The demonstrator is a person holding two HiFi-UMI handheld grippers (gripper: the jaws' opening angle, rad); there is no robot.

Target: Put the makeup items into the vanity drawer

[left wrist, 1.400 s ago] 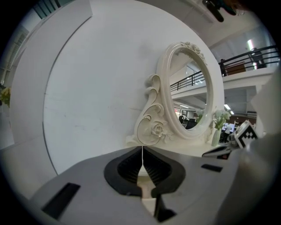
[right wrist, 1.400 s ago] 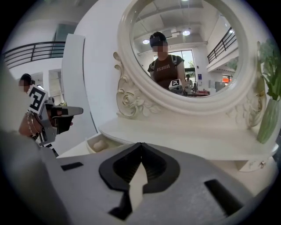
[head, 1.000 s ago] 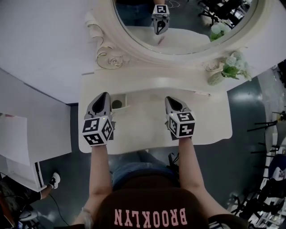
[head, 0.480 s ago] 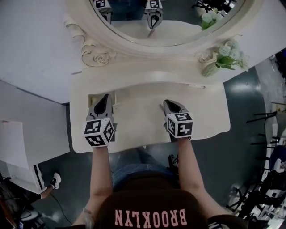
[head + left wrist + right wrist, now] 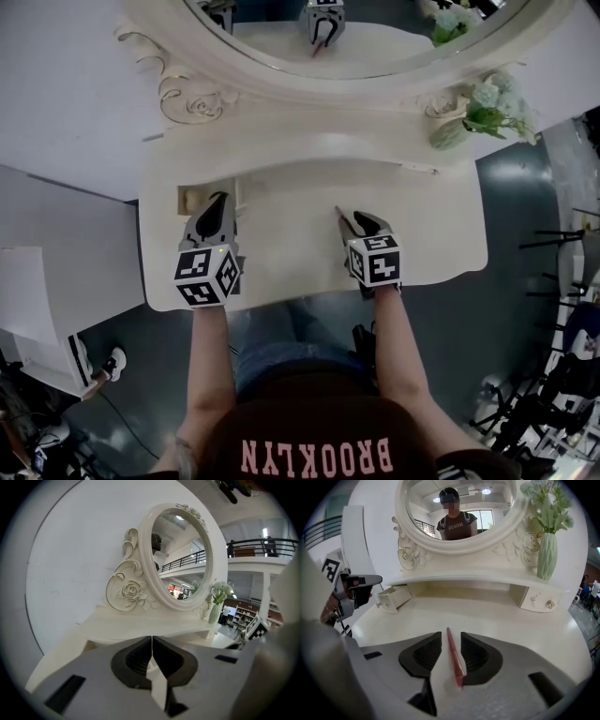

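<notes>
**A:** Where is the makeup item right now?

**B:** The red pencil (image 5: 453, 658) sits between the fingers (image 5: 480, 656) of the right gripper (image 5: 451, 638). It is low over the middle of the counter (image 5: 291, 248), and its tip points toward the mirror (image 5: 492, 517).

**A:** Is it grasped?

**B:** No, it's released. Those fingers have just been opening. There is a clear gap on the pencil's left side, and the pencil lies close along the right finger. I cannot tell whether it leans on that finger.

**A:** And the drawer?

**B:** The small drawer (image 5: 391, 598) at the counter's left end is pulled out from under the shelf. A matching second drawer (image 5: 539, 600) at the right end is pushed in, below the vase (image 5: 547, 557) of pale flowers. The pencil is well apart from both.

**A:** What about the other hand?

**B:** In the head view the left gripper (image 5: 217, 204) hangs at the open drawer's right edge. Its fingers (image 5: 136, 660) are clenched — pad against pad, with nothing between them.
</notes>
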